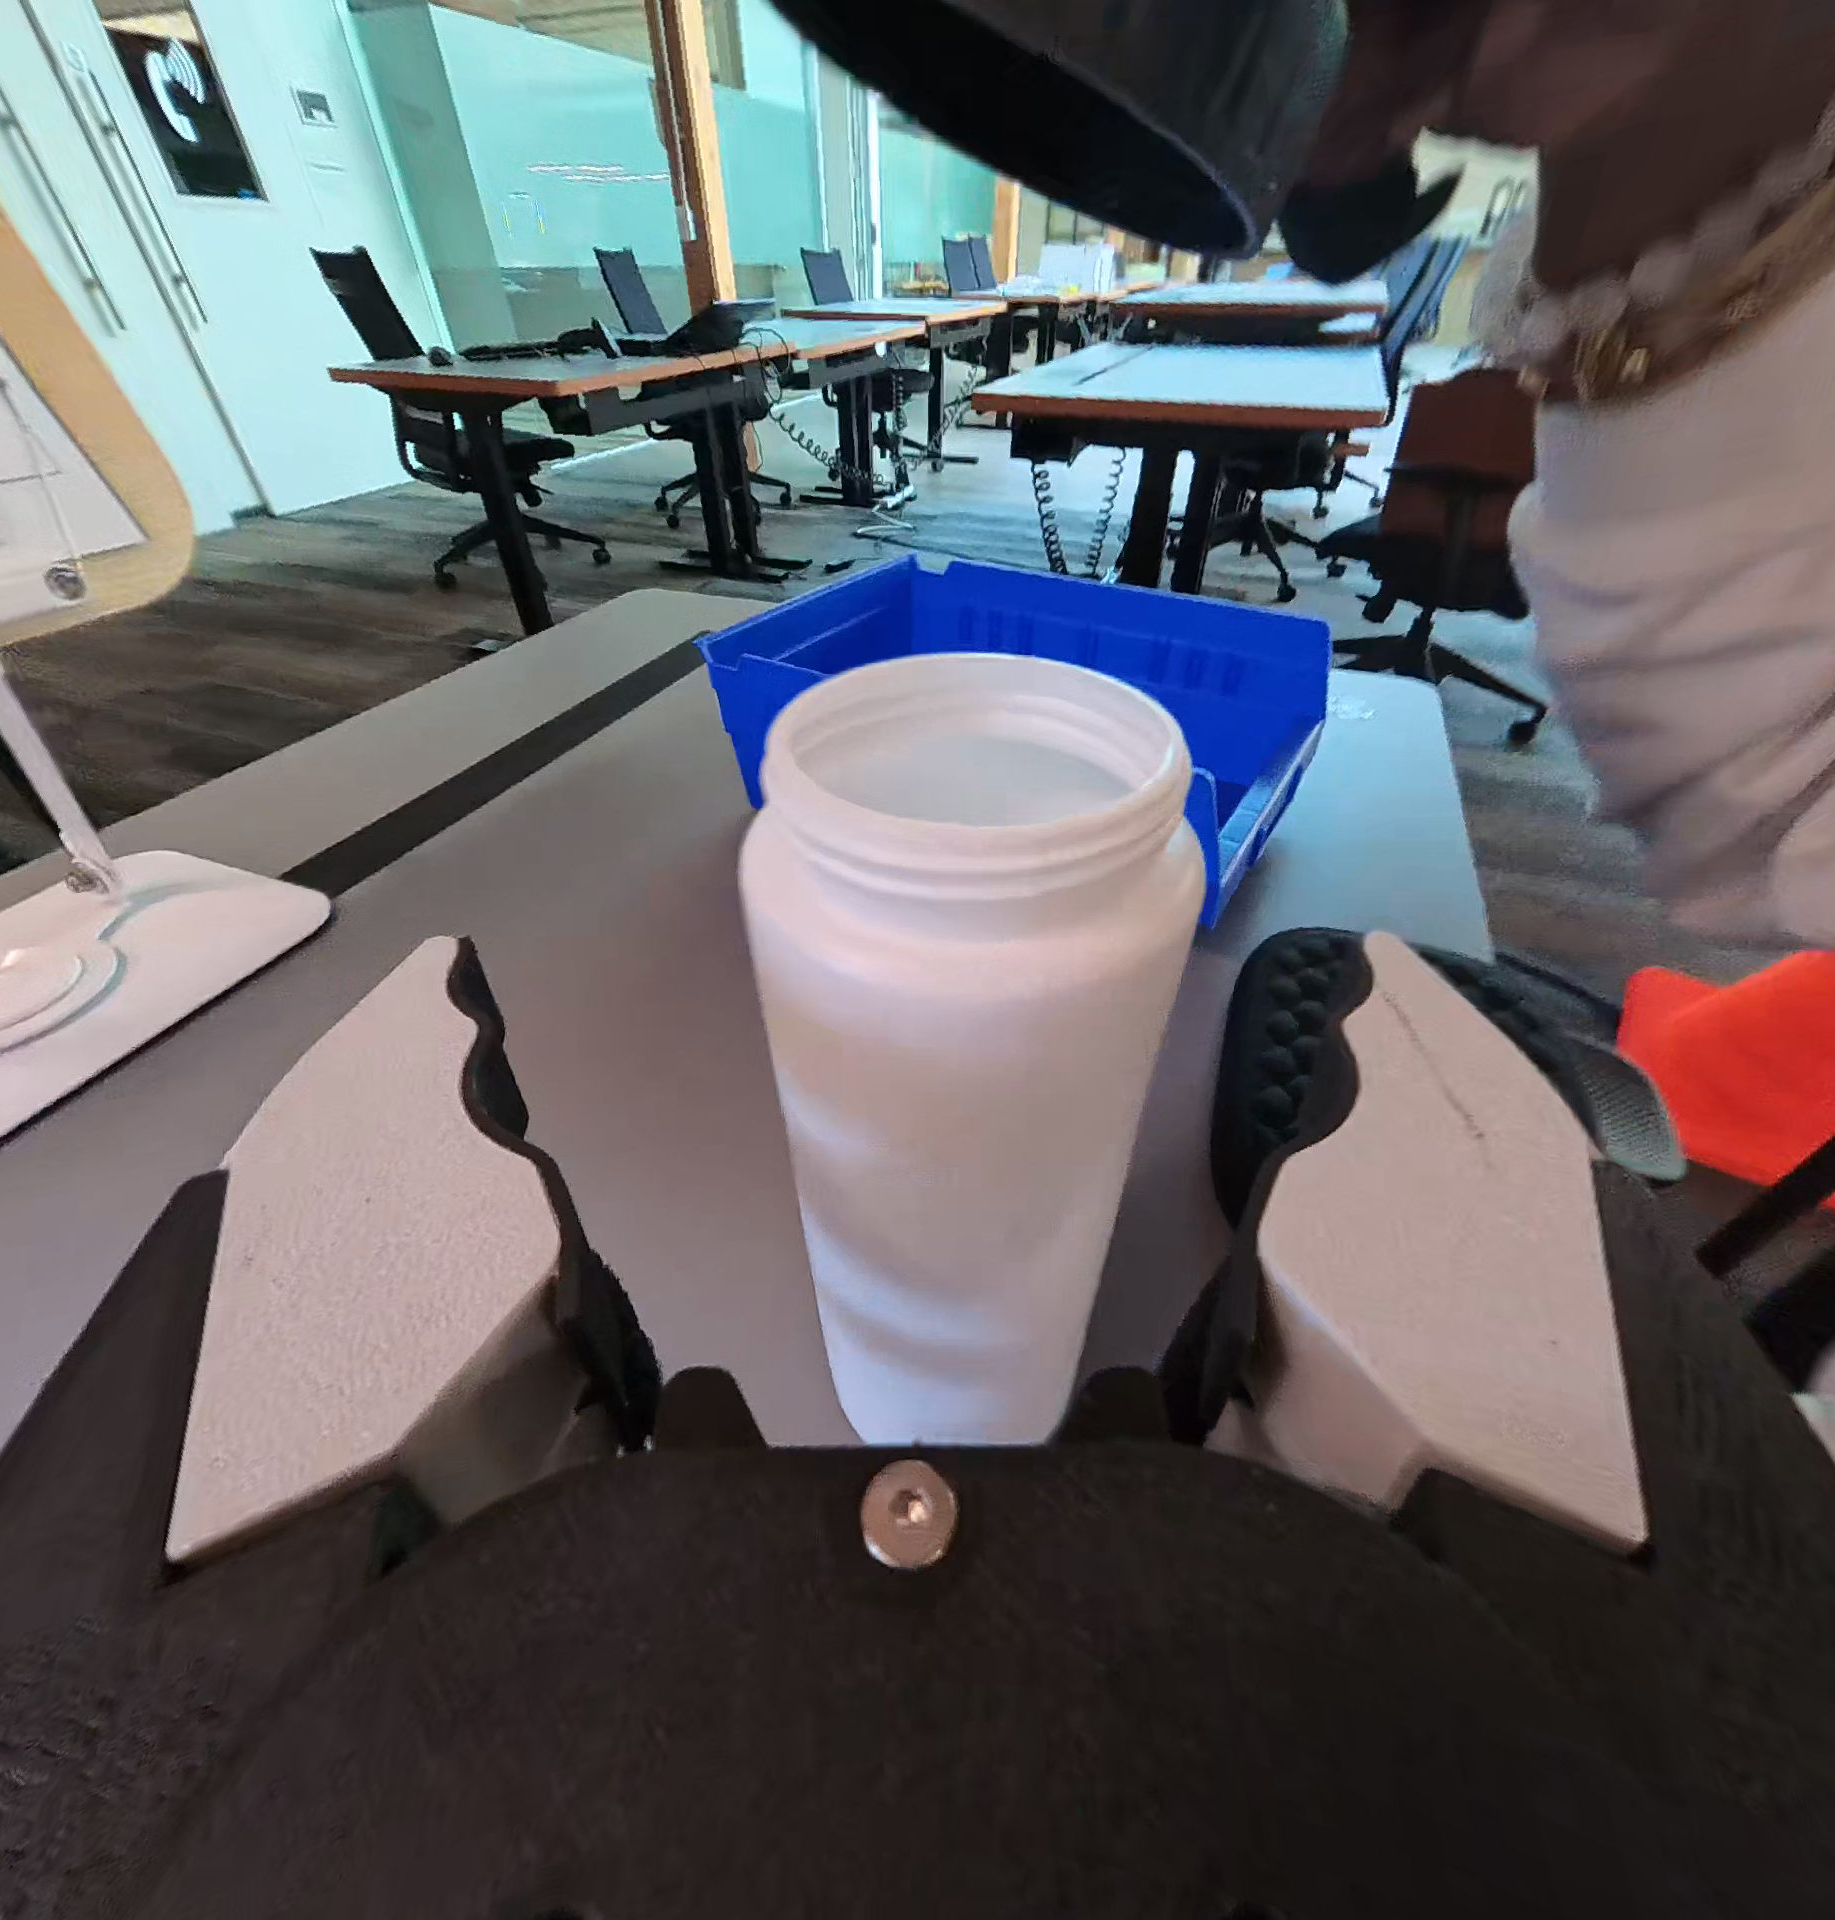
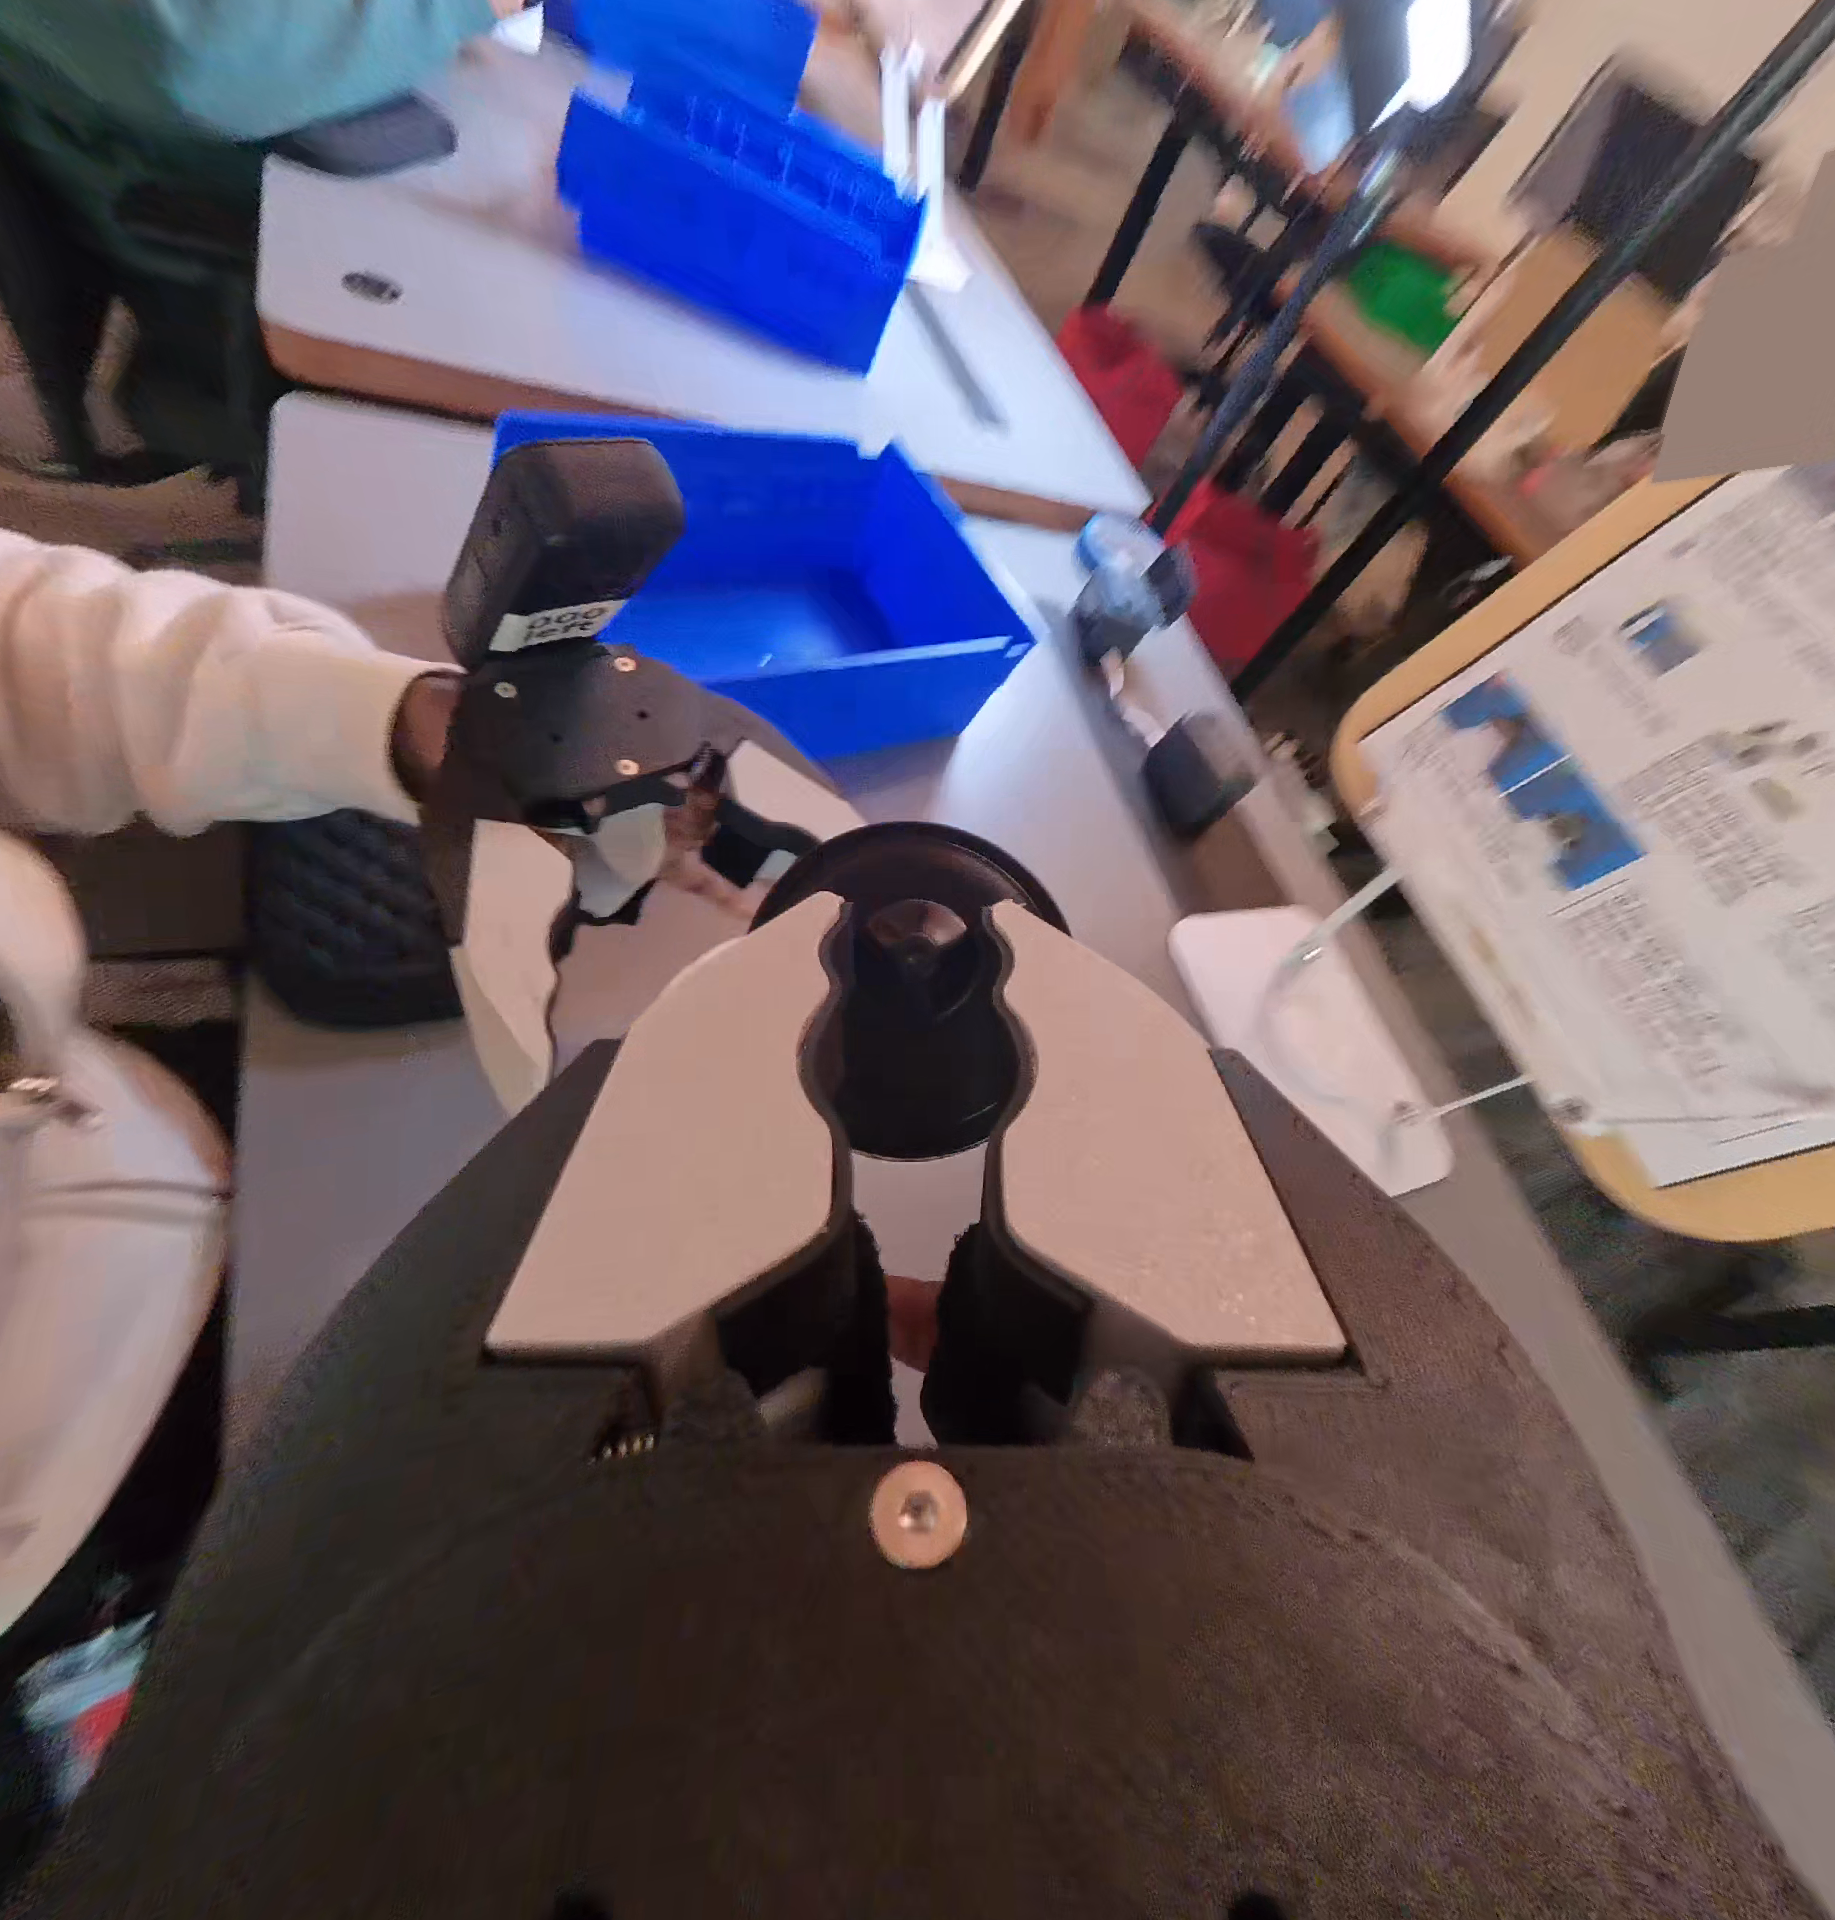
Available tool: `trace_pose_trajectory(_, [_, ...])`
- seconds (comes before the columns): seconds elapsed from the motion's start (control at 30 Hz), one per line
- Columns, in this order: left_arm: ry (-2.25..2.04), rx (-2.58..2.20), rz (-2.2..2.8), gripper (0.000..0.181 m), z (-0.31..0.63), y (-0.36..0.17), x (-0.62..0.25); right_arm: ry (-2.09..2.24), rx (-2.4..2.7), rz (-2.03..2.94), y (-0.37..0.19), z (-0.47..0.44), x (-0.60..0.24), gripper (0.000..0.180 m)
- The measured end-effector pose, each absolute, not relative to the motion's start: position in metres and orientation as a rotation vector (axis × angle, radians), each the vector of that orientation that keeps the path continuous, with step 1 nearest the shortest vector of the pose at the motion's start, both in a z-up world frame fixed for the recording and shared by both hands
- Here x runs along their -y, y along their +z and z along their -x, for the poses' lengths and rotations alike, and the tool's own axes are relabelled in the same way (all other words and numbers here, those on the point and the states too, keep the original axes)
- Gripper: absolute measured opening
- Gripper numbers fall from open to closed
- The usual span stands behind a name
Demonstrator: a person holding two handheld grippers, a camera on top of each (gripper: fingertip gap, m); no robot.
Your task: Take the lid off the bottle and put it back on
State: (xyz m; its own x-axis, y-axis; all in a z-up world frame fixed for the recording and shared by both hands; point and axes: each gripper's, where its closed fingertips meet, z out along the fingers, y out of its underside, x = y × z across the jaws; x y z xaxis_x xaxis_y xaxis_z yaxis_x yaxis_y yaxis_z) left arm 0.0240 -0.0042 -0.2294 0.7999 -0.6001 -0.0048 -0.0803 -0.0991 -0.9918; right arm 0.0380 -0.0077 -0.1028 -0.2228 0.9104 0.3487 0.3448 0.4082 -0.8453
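Bottle (image 1: 970,1039) stands upright, uncapped, mid-frame on the tabletop (image 1: 601,935) between the left tool's (image 1: 892,1122) parted fingers; the right tool (image 2: 918,935) seemingly clamps the black lid (image 1: 1058,114), upper frame, above the mouth.

My work surface is a grey table (image 1: 601,1039) crossed by a dark strip (image 1: 497,774) running from near left to far right. Standing directly on it: the white bottle (image 1: 970,1039), upright, mouth uncovered, near centre; a blue bin (image 1: 1152,665) just beyond the bottle, toward the far right edge; and, at the left, the flat white base (image 1: 113,956) of a sign stand. In the right wrist view I see the same table (image 2: 1048,707) bearing the blue bin (image 2: 840,623), with a blurred small dark object (image 2: 1199,769) beside it that I cannot identify.
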Motion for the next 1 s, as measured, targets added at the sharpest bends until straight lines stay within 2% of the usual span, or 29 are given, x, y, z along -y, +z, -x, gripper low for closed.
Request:
trace_pose_trajectory(0.23, [-0.359,-0.576,1.55,0.144,-0.046,-0.247,-0.02,0.86,2.082,1.222,-0.146,-0.024,0.016,0.022])
trace_pose_trajectory(0.27, [-0.364,-0.575,1.542,0.135,-0.047,-0.249,-0.022,0.852,2.107,1.231,-0.151,-0.021,0.017,0.022])
trace_pose_trajectory(0.33, [-0.361,-0.59,1.525,0.105,-0.048,-0.255,-0.023,0.873,2.159,1.247,-0.158,-0.017,0.023,0.022])
trace_pose_trajectory(0.37, [-0.372,-0.57,1.507,0.104,-0.048,-0.256,-0.025,0.886,2.175,1.257,-0.16,-0.016,0.026,0.022])
trace_pose_trajectory(1.0, [-0.431,-0.537,1.474,0.101,-0.048,-0.255,-0.023,0.755,2.196,1.374,-0.181,-0.011,0.017,0.023])
